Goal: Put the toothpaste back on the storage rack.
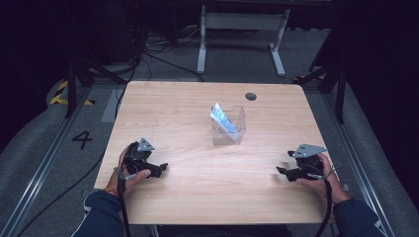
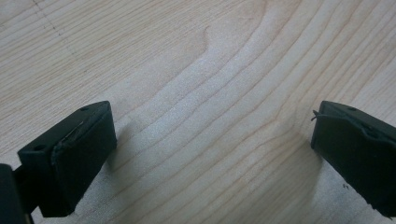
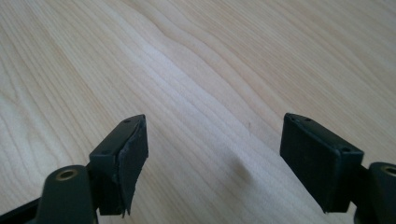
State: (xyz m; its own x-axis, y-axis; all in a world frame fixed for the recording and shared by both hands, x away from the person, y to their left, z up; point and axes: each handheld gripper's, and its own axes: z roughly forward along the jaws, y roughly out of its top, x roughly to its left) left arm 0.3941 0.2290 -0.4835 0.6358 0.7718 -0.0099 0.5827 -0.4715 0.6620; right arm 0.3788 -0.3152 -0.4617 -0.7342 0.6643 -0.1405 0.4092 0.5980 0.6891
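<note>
A clear plastic box (image 1: 229, 125) stands near the middle of the wooden table (image 1: 197, 192), with a blue-and-white packet (image 1: 222, 118) leaning inside it. My left gripper (image 1: 162, 168) rests low over the table at the front left, held in a hand, jaws pointing right. Its jaws stand wide apart over bare wood in the left gripper view, so the left gripper (image 2: 212, 140) is open and holds nothing. My right gripper (image 1: 280, 171) sits at the front right, pointing left. In its own view the right gripper (image 3: 215, 149) is likewise open over bare wood.
A dark round hole (image 1: 251, 96) marks the table's far edge. White table legs (image 1: 202, 44) and loose cables (image 1: 158, 47) lie on the floor beyond. Metal rails (image 1: 44, 163) run along both sides of the table.
</note>
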